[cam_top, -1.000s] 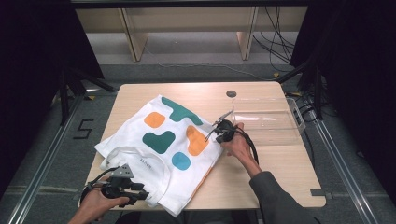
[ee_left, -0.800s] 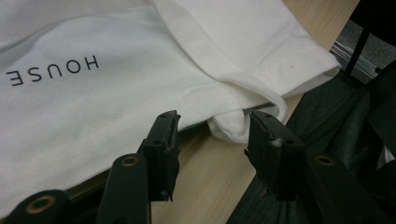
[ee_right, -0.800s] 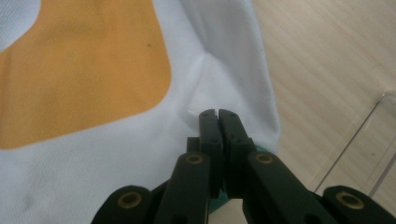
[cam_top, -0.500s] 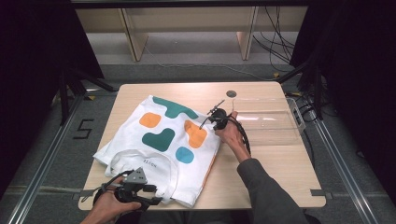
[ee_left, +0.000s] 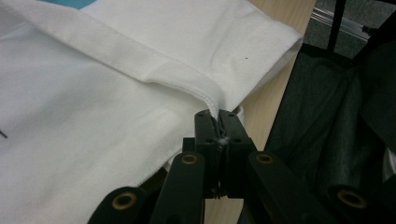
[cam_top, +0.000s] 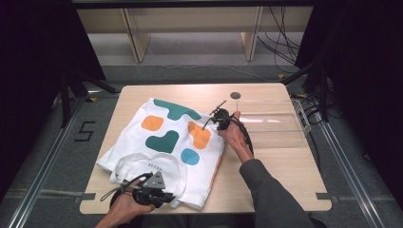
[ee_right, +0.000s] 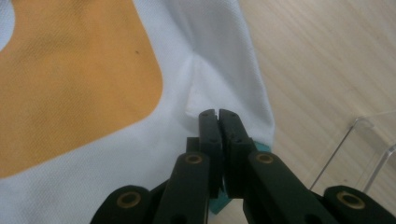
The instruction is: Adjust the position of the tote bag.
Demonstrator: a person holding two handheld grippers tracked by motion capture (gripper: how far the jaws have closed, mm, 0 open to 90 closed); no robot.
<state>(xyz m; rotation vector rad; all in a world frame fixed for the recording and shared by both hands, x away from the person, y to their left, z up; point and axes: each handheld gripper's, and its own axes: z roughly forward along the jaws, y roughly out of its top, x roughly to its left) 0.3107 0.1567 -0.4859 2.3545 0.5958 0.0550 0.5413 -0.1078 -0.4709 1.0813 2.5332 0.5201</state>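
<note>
On the worktop (cam_top: 285,161), the T-shirt (cam_top: 166,142) lies half folded; left tool (ee_left: 218,122) has just clenched its collar at 6 o'clock, right tool (ee_right: 218,122) grips its right edge at 2 o'clock; folding remains.

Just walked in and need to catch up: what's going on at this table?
A person is folding a white T-shirt with coloured blotches on a wooden table, using a handheld gripper in each hand. The left gripper has just closed its jaws on the fabric by the collar at the near edge. The right gripper is shut on the shirt's right edge, beside an orange patch. A clear plastic box stands to the right of the shirt.
</note>
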